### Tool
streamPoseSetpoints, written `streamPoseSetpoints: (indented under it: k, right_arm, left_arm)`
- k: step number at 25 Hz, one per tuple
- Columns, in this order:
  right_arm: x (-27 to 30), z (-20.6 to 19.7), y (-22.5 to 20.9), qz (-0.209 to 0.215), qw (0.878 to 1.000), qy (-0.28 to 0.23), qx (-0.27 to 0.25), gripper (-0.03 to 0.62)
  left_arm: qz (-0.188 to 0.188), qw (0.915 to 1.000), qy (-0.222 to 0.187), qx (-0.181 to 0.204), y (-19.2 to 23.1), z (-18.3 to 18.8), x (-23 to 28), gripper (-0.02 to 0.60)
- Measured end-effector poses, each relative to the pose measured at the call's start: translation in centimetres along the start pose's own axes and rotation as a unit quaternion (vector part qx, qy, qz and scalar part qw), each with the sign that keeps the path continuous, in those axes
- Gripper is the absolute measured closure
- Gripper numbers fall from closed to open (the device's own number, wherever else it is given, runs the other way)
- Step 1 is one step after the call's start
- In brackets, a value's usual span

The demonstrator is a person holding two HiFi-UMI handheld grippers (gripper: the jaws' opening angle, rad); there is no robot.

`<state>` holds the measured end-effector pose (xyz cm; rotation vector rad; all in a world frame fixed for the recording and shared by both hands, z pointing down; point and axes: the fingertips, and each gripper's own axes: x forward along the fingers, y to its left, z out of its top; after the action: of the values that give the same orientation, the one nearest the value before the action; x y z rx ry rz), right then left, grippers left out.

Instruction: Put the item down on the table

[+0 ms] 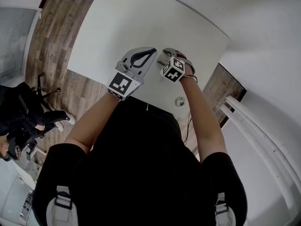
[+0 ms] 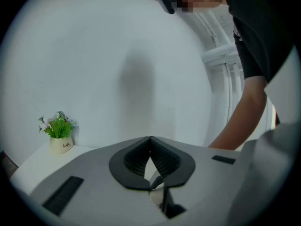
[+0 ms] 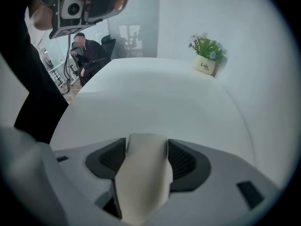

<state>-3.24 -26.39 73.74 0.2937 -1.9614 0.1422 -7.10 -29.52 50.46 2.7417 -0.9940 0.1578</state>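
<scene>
— What is held nearest the cameras?
— A pale, cream-coloured item (image 3: pixel 143 178) is pinched between the dark ribbed pads of the right gripper (image 3: pixel 146 142). It is held over the near part of the white table (image 3: pixel 155 93); whether the tabletop is touched cannot be told.
— And the other gripper?
— The left gripper (image 2: pixel 150 140) is seen just beside it, jaws pressed together at the tips, with nothing gripped.
— What is found farther off?
— A small potted plant (image 3: pixel 207 55) is set at the table's far edge. Beyond the table, a seated person (image 3: pixel 87 51) is seen.
</scene>
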Motion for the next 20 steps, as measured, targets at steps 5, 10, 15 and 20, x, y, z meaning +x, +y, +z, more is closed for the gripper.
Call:
streamPoseSetpoints:
  k: [5,10,15,20]
  right_arm:
    - [-2.7,1.0,-0.2,-0.017,0.998,-0.040,0.041,0.315]
    - [-8.6,2.1,-1.1,-0.045,0.981,-0.139,0.126,0.315]
    - [-16.2,2.4,-0.8,-0.086,0.946,-0.249,0.188,0.322]
    - [-24.1,3.4,0.1,-0.136,0.909,-0.339,0.199,0.414]
  left_arm:
    - [-0.011,0.9999,-0.005,0.003,-0.8,0.9,0.0,0.588]
    - [-0.018,0.9998,-0.008,0.002,-2.3,2.4,0.1,0.588]
    - [-0.025,0.9994,-0.018,0.015,-4.9,4.1,0.1,0.588]
    - [-0.030,0.9984,-0.035,0.033,-7.2,6.3,-0.1,0.588]
